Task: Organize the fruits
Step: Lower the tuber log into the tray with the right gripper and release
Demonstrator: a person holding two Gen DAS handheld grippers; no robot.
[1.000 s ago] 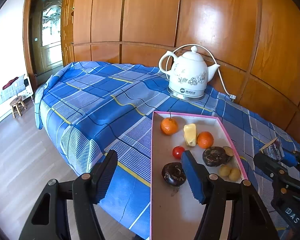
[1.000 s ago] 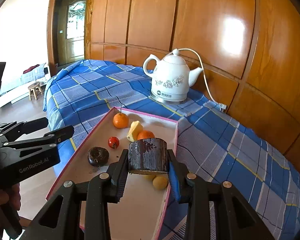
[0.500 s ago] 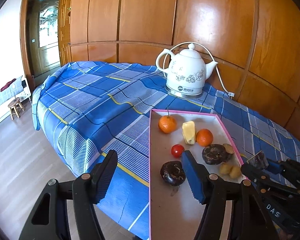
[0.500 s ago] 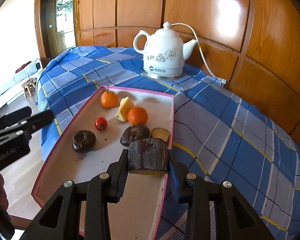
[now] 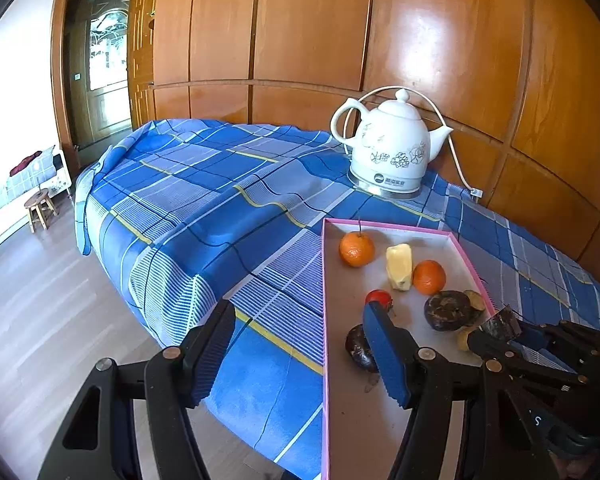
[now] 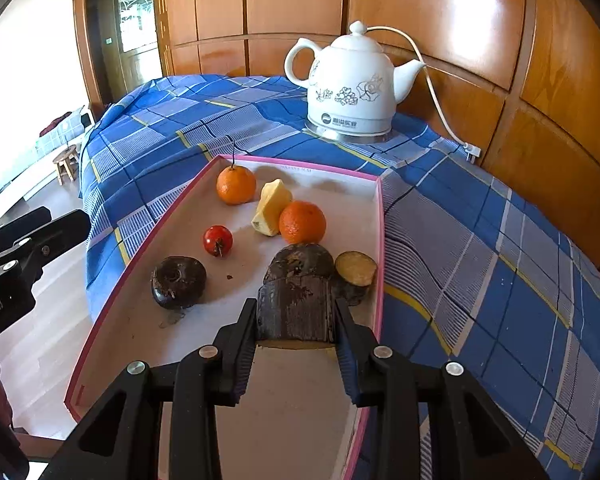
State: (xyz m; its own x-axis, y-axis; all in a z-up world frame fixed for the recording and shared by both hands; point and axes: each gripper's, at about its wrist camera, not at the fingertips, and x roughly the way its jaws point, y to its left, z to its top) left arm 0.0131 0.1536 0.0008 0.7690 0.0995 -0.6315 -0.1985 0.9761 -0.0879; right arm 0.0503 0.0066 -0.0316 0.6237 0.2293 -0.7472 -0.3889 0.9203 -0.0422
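My right gripper (image 6: 296, 316) is shut on a dark brown cut chunk (image 6: 296, 310), held low over the pink-rimmed tray (image 6: 380, 248) near its right wall. In the tray lie two oranges (image 6: 236, 184) (image 6: 302, 222), a yellow wedge (image 6: 271, 208), a small red tomato (image 6: 217, 241), two dark round fruits (image 6: 179, 282) (image 6: 300, 260) and a cut piece with a pale face (image 6: 356, 269). My left gripper (image 5: 300, 350) stands open with nothing between its fingers, straddling the tray's left rim (image 5: 325, 320). In the left wrist view the right gripper (image 5: 500, 330) enters from the right with the chunk (image 5: 499, 323).
A white floral kettle (image 6: 350, 88) on its base, with a cord to the wooden panelled wall, stands behind the tray on the blue checked cloth (image 6: 480, 248). The table edge drops to a wooden floor at the left, where a small stool (image 6: 66, 162) stands.
My right gripper has sunk and tipped down toward the tray with the chunk, now close behind the dark fruit. The left gripper has hardly moved.
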